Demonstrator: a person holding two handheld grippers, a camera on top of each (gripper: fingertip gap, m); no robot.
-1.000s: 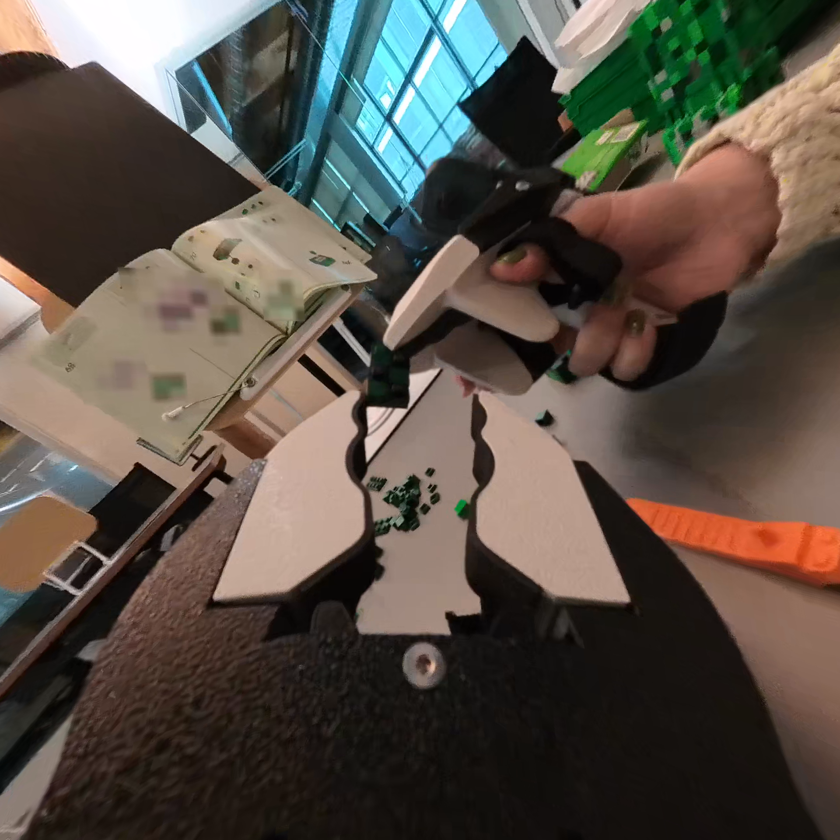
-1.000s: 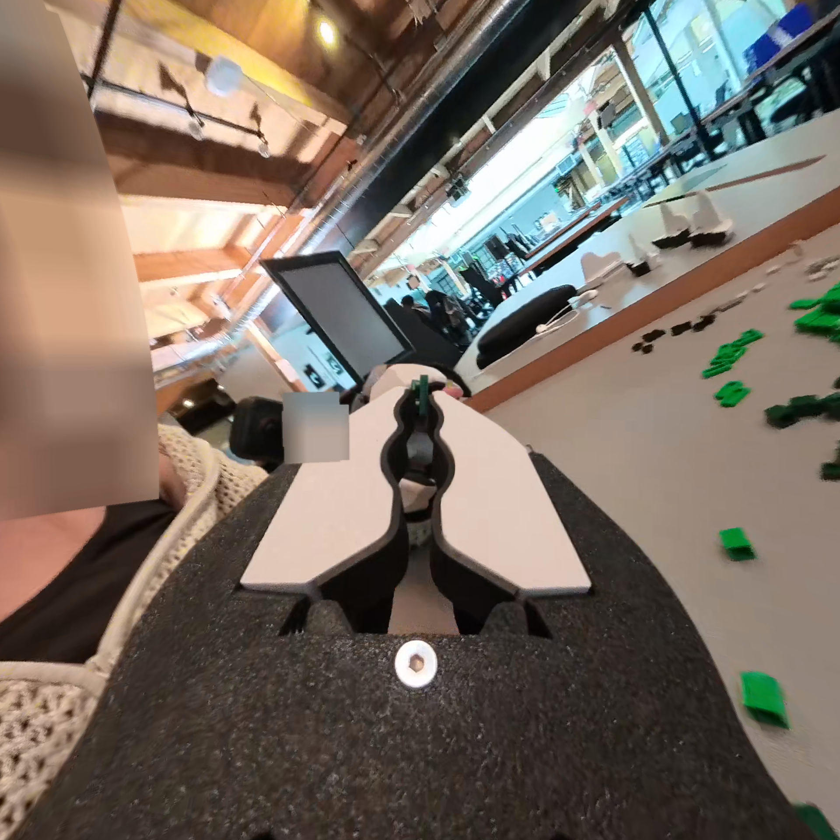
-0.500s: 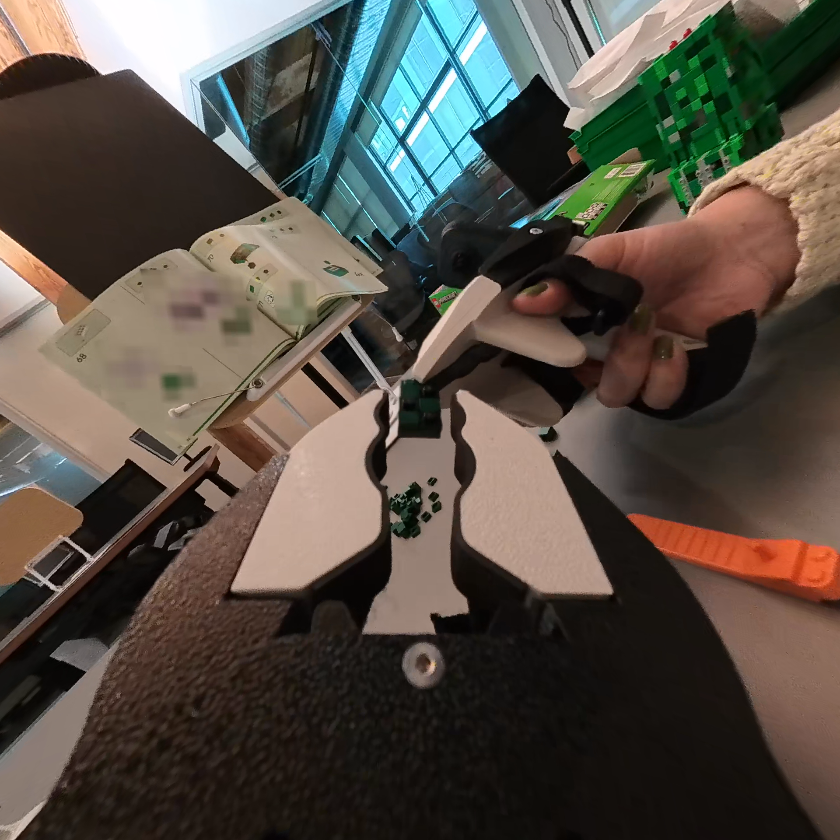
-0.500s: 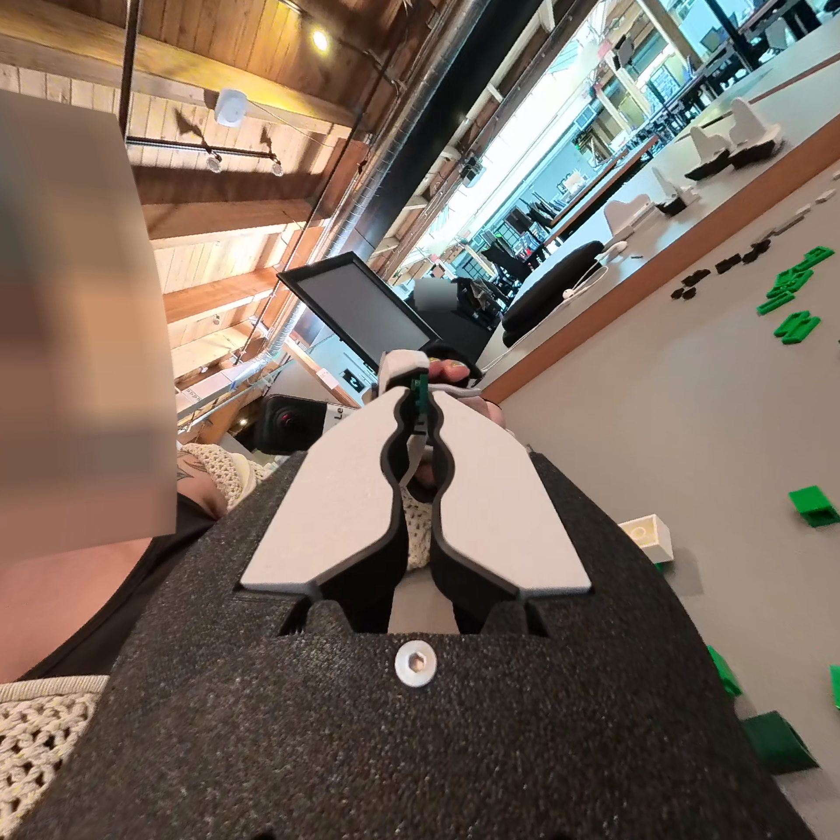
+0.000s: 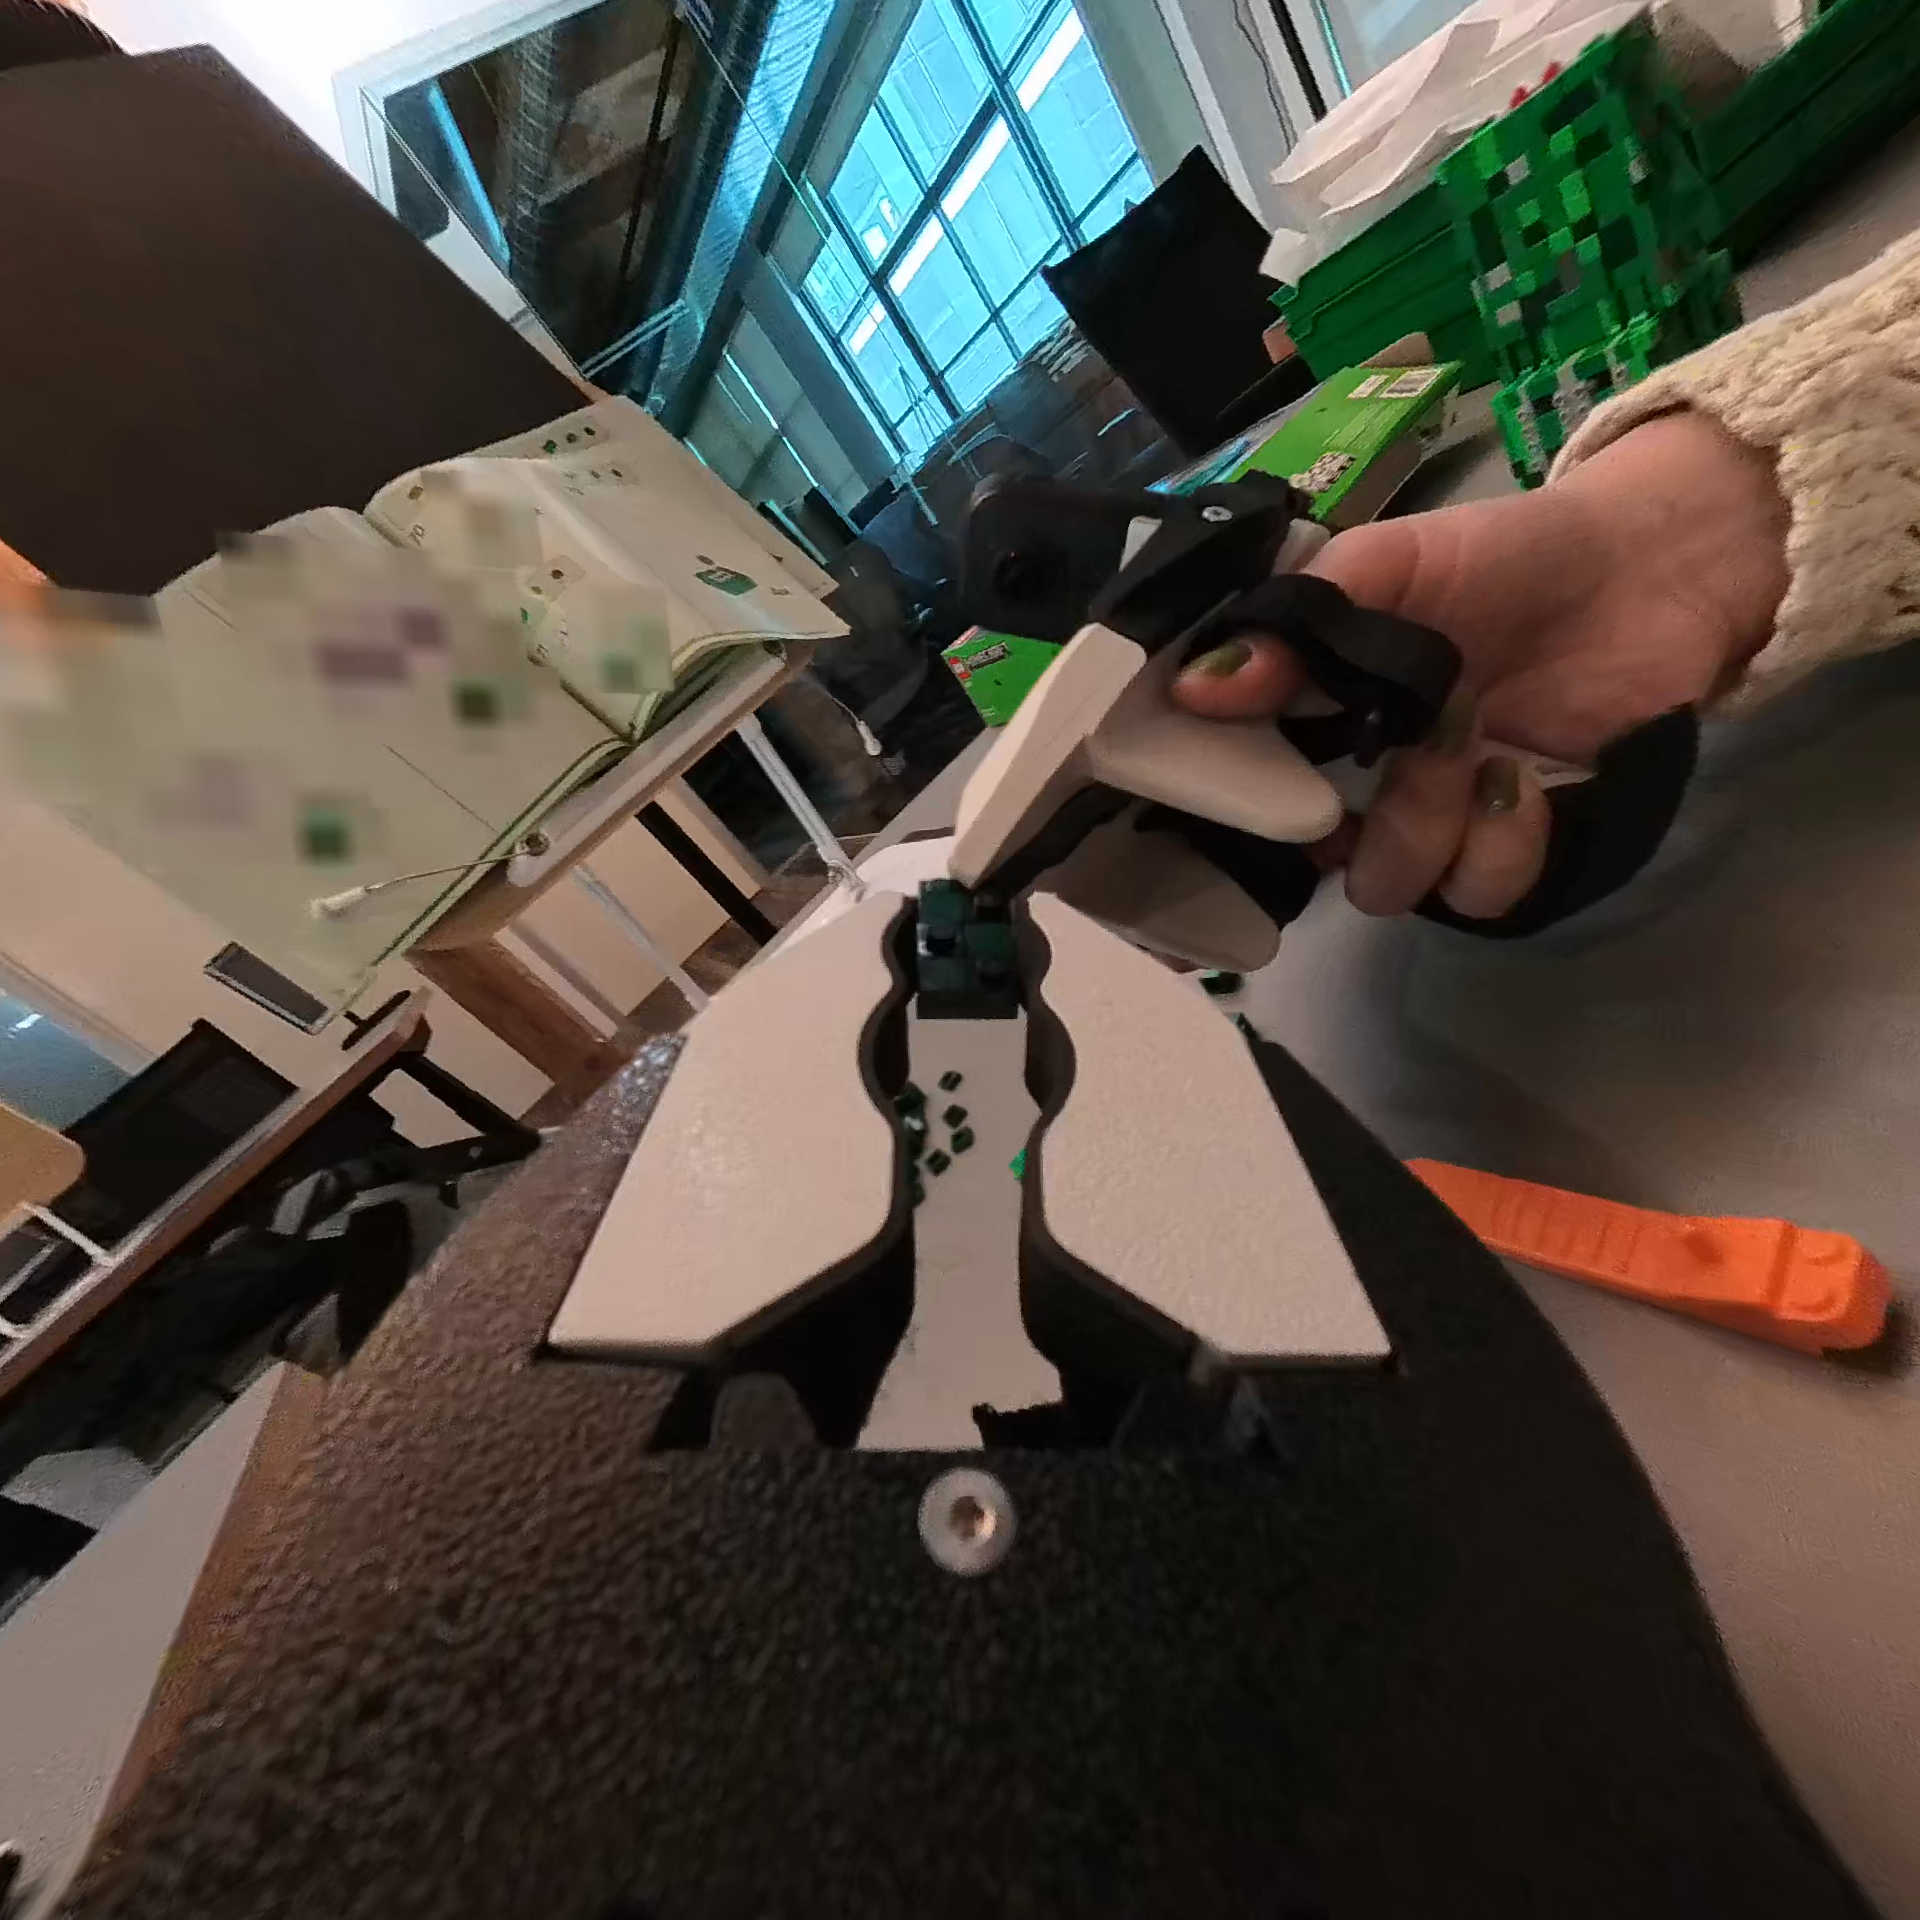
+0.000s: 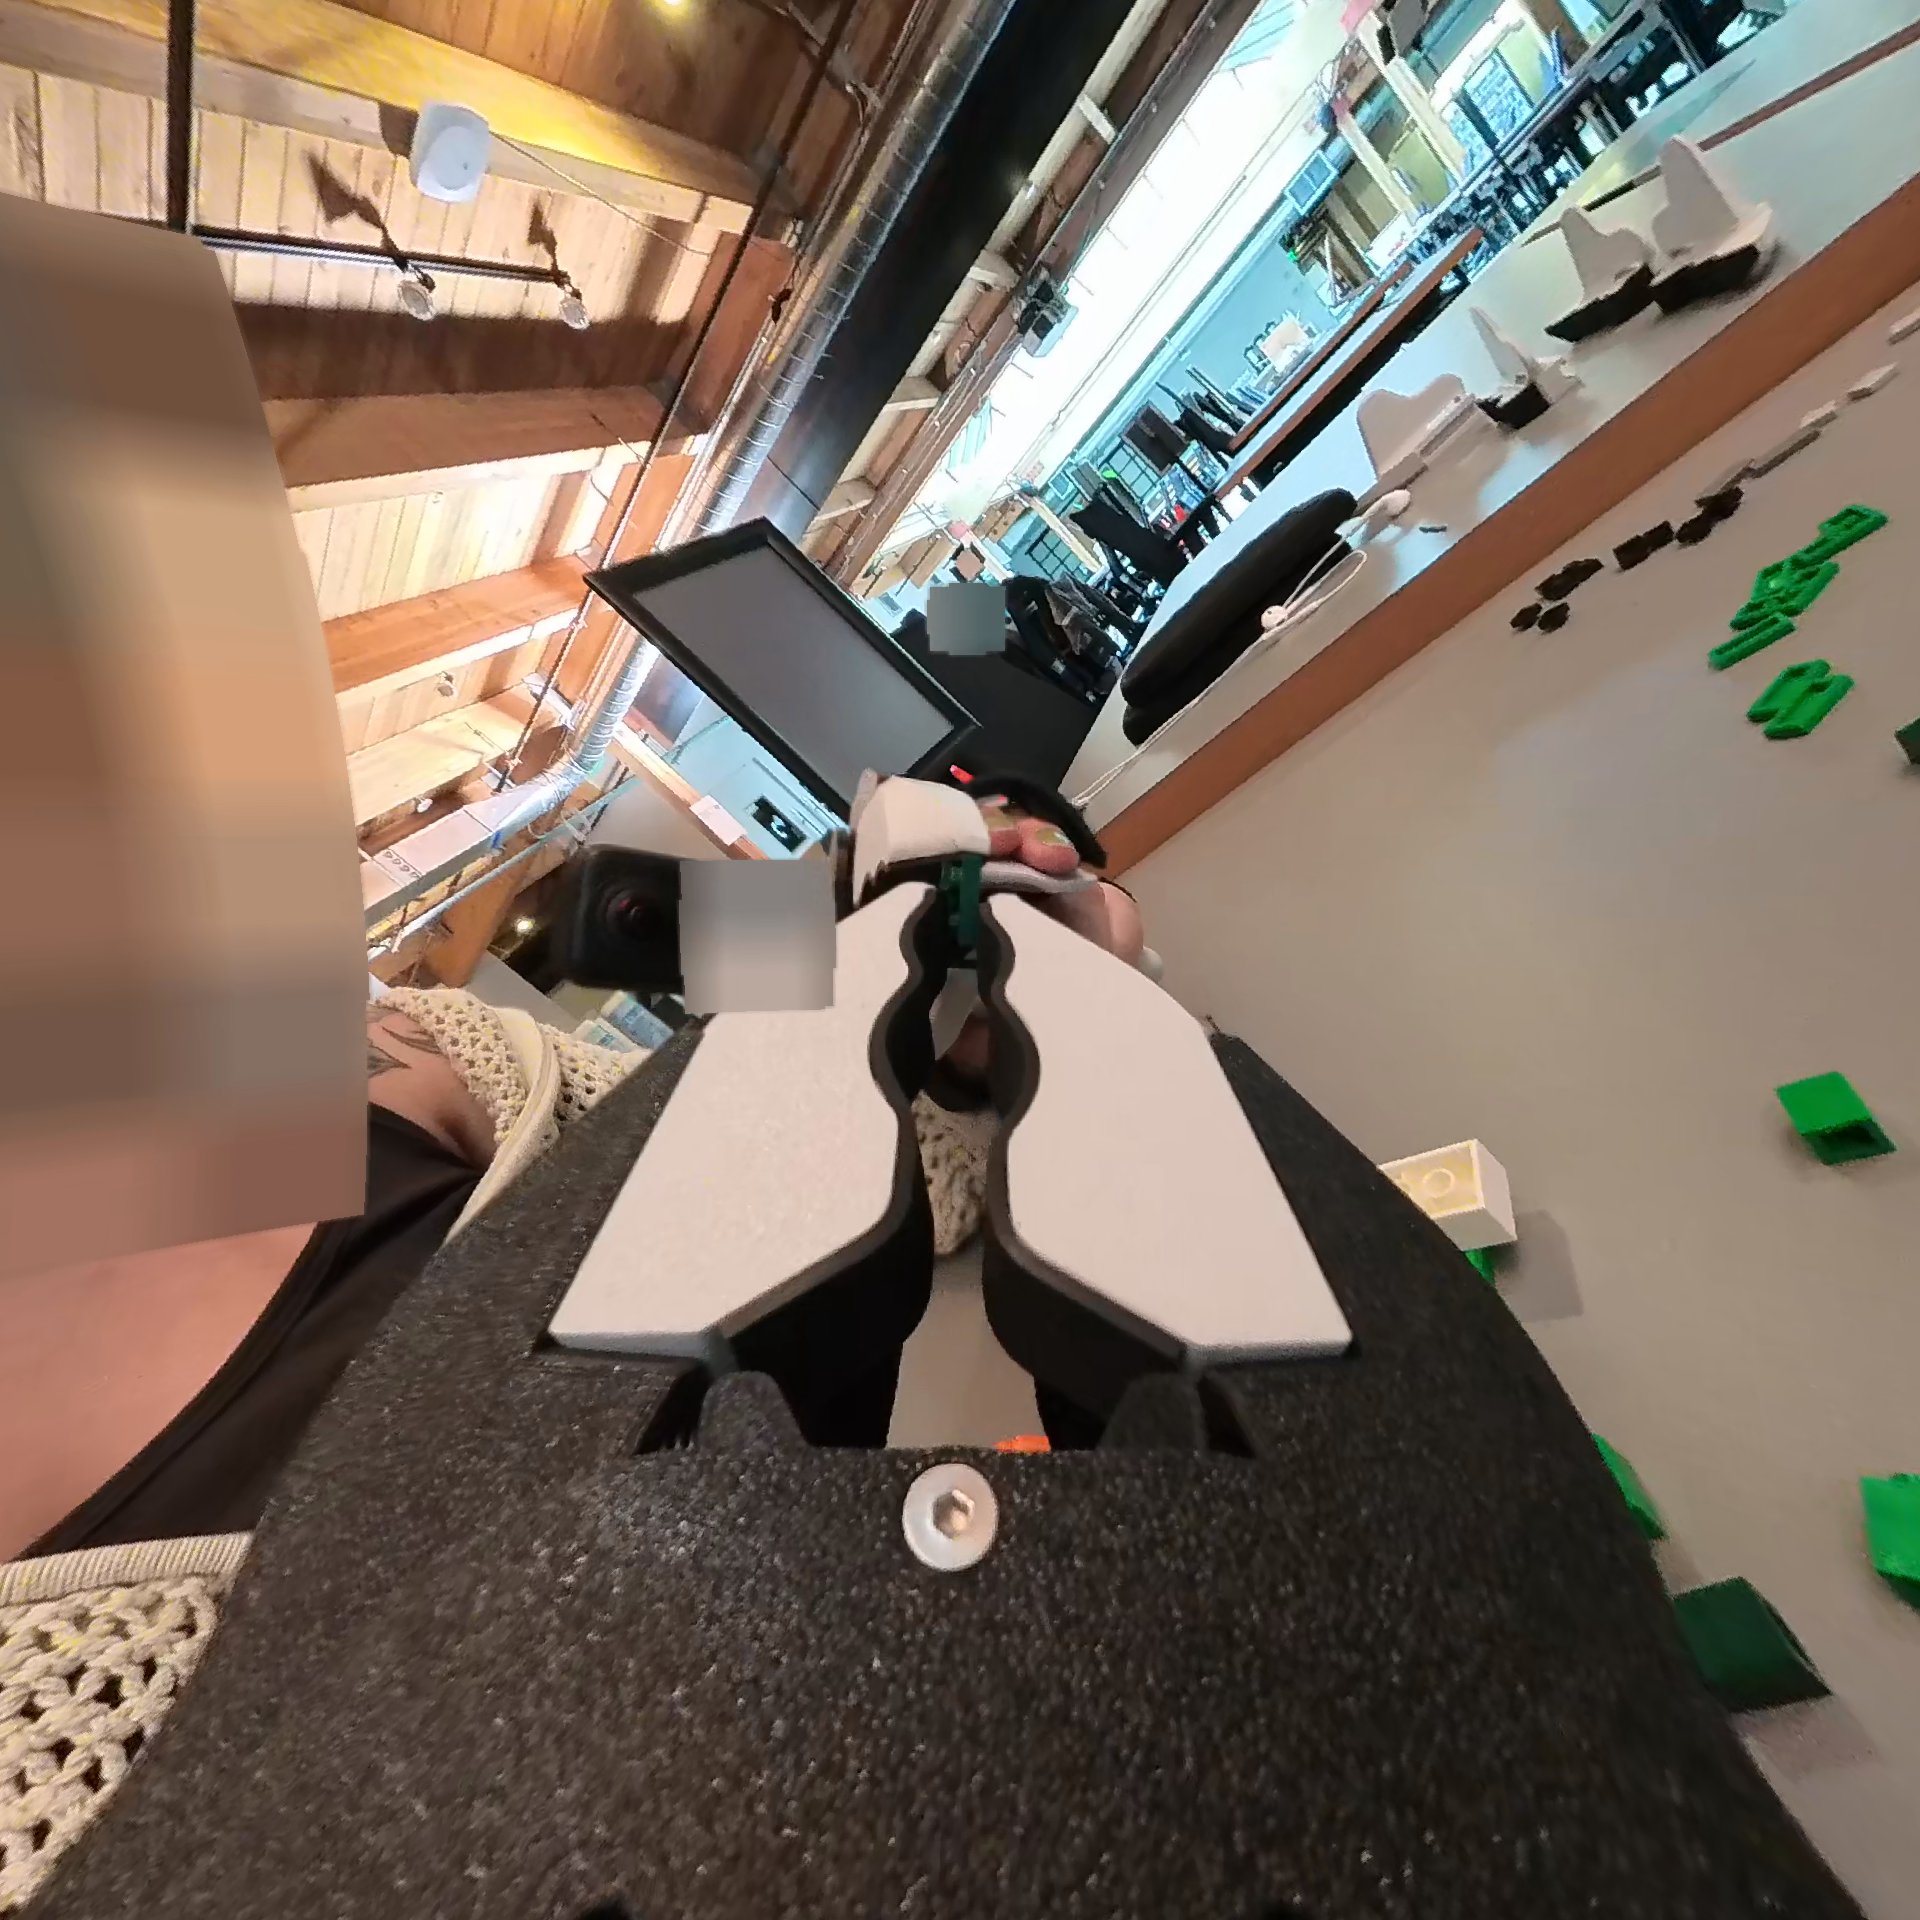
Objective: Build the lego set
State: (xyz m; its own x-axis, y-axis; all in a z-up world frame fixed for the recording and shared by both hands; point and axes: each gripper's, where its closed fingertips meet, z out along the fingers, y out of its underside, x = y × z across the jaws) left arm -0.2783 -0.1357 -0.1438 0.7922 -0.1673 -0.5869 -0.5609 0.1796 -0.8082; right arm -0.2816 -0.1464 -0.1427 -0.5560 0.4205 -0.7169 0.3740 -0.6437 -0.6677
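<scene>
At frame centre my left gripper (image 5: 966, 961) has just clamped the dark green assembly (image 5: 964, 958) my right gripper (image 5: 971, 888) still pinches, completing the handover.

Wooden plank ceiling (image 6: 436, 436), tall windows (image 5: 935, 260), grey table (image 6: 1455, 935)

Two grippers, one person

Each gripper (image 5: 966, 940) has white fingers (image 5: 769, 1153), bumpy black body, silver screw (image 5: 968, 1536); cream knit sleeve (image 5: 1829, 436).
</scene>
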